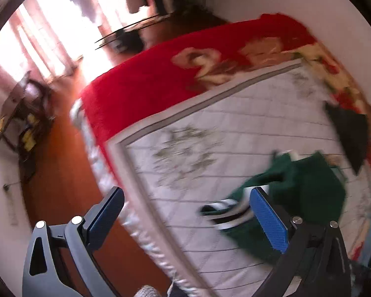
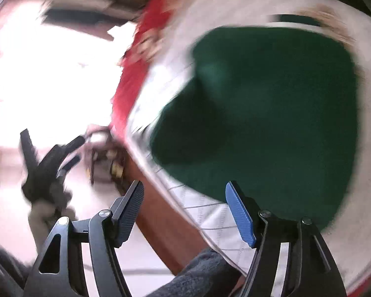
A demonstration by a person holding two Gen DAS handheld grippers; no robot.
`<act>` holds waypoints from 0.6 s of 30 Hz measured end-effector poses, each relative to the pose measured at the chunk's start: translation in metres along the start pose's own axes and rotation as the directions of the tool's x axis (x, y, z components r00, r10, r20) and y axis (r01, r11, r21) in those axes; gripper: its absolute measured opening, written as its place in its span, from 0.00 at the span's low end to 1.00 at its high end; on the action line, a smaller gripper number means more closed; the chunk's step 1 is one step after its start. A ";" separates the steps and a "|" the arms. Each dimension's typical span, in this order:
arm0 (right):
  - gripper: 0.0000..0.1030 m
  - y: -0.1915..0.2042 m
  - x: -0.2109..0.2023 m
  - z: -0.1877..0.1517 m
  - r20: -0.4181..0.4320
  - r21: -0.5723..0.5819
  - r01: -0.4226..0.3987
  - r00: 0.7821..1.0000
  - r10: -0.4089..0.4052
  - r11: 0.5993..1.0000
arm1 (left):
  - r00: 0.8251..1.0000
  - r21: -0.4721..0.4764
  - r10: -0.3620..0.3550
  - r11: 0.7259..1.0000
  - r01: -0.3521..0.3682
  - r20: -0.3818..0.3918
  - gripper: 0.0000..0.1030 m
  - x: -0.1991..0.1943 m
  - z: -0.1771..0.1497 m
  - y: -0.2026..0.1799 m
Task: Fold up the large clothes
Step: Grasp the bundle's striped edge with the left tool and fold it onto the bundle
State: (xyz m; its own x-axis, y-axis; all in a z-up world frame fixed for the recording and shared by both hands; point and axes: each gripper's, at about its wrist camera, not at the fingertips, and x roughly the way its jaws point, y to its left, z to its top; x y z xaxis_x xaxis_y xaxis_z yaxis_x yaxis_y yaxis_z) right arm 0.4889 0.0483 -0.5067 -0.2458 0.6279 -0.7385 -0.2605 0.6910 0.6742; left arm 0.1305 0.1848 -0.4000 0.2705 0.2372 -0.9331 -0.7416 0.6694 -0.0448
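A dark green garment (image 1: 304, 190) lies bunched on the white quilted bed cover (image 1: 235, 136), and its black-and-white striped cuff (image 1: 225, 212) sticks out to the left. My left gripper (image 1: 185, 198) hovers above the bed's edge, open wide and holding nothing; its blue-padded finger (image 1: 269, 220) is in front of the garment. In the blurred right wrist view the green garment (image 2: 259, 111) spreads over the bed cover (image 2: 210, 220). My right gripper (image 2: 184, 188) is open and holds nothing. The left gripper (image 2: 49, 158) shows at the left in a gloved hand.
A red floral blanket (image 1: 160, 81) covers the far part of the bed. A dark cloth (image 1: 351, 133) lies at the right edge. The wooden floor (image 1: 61, 173) runs along the bed, with a dark chair (image 1: 24, 123) by the wall. A grey sleeve (image 2: 205, 272) shows below.
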 end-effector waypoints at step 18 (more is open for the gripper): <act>0.22 -0.083 0.073 0.165 -0.046 0.065 0.293 0.956 -0.291 0.954 | 0.961 0.057 -0.009 0.998 0.026 -0.276 1.00 0.178 -0.039 -0.070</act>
State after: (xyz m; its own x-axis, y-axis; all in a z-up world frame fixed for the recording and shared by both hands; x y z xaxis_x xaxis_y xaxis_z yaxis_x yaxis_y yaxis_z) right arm 0.6466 0.0961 -0.6172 -0.2018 0.3828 -0.9015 -0.2602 0.8664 0.4261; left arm 0.2067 0.1527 -0.5766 0.0973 0.0273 -0.9949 -0.6980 0.7144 -0.0487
